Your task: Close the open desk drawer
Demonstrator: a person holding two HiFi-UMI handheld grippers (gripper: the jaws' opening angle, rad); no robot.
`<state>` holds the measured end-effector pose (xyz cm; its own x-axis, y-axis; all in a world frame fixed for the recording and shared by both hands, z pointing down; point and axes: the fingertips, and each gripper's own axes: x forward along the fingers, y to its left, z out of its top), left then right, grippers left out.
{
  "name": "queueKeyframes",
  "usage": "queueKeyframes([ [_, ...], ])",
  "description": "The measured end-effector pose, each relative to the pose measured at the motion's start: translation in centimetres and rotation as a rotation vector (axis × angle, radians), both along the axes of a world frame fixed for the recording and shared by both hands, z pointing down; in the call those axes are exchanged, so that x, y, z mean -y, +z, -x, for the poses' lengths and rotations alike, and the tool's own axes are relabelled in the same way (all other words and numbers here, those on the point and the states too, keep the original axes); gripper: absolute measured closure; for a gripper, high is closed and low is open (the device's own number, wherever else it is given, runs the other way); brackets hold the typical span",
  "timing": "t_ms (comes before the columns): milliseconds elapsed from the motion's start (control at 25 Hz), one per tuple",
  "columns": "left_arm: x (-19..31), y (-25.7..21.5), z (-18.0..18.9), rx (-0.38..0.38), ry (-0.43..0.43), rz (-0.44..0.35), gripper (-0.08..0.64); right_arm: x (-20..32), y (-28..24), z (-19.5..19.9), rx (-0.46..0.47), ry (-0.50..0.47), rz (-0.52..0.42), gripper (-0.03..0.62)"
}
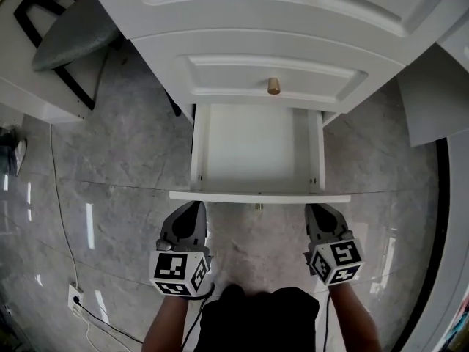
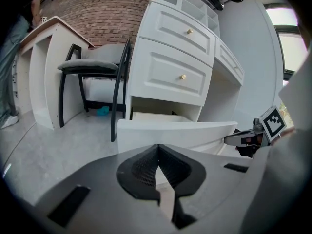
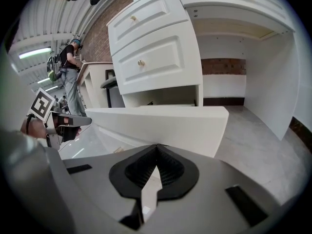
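The bottom drawer (image 1: 258, 196) of the white desk stands pulled out, empty inside, its front panel (image 2: 175, 133) facing me. Its small knob (image 1: 259, 207) pokes out under the front edge. My left gripper (image 1: 192, 210) is shut and sits just short of the panel's left end. My right gripper (image 1: 319, 211) is shut too, just short of the right end. Neither holds anything. In the right gripper view the drawer front (image 3: 161, 126) fills the middle, close ahead of the jaws.
Above the open drawer is a closed drawer with a brass knob (image 1: 273, 86). A black-framed chair (image 1: 69, 35) with a grey seat stands at the left. A cable and wall socket (image 1: 75, 297) lie on the tiled floor at lower left. A person (image 3: 72, 77) stands far off.
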<state>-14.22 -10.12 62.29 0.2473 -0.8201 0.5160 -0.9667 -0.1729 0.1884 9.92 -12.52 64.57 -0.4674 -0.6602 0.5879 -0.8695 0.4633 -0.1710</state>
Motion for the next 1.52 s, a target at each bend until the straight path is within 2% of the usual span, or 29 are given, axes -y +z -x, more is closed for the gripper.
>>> queueKeyframes([
  [400, 5.2, 0.0, 0.6, 0.030, -0.023, -0.074, 0.551, 5.4, 0.1, 0.0, -0.040, -0.007, -0.080, 0.588],
  [680, 8.1, 0.0, 0.8, 0.018, -0.024, -0.092, 0.551, 8.3, 0.6, 0.4, -0.033, 0.005, -0.080, 0.588],
  [920, 10.4, 0.1, 1.0, 0.030, -0.033, -0.114, 0.551, 10.7, 0.6, 0.5, -0.050, 0.019, -0.114, 0.588],
  [1520, 15.4, 0.2, 1.5, -0.007, -0.086, -0.138, 0.551, 15.6, 0.6, 0.8, -0.074, 0.080, -0.165, 0.588],
])
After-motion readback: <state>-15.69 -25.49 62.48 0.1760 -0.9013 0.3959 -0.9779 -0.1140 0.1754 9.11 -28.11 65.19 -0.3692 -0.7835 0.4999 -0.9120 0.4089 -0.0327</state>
